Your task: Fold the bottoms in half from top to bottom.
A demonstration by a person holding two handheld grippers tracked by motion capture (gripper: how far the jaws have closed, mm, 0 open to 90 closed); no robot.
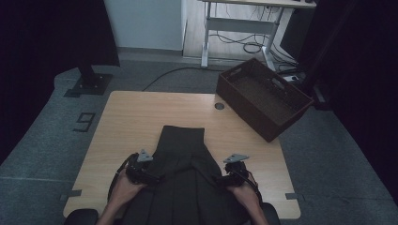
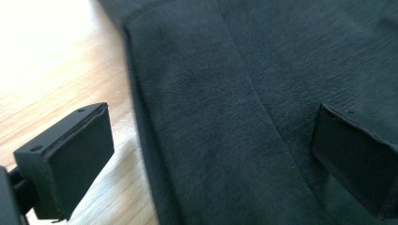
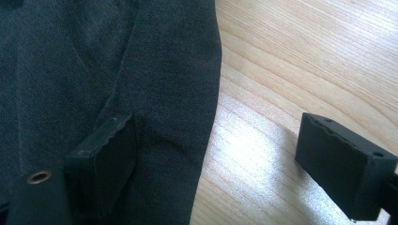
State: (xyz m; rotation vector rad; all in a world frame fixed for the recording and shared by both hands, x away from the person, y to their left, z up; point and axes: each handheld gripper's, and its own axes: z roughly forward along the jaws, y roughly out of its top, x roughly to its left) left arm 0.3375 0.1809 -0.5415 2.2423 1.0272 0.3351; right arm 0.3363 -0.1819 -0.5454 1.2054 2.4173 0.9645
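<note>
Two grippers straddled one dark garment's side edges.
Left gripper (image 1: 149, 177) and right gripper (image 1: 224, 179) both stood apart, clamping nothing; the garment (image 1: 183, 154) lay mid-table (image 1: 136, 117), bare wood around, one brown basket (image 1: 263, 96) beyond.

Dark pleated garment (image 1: 185, 173) lies flat on table.

You can read one sign: a dark figure on the grey floor (image 1: 42, 140) left of the table, marked out in tape, shaped like a 9 (image 1: 83, 122) from your side; nothing on the garment, the basket or the grippers carries legible lettering.
</note>
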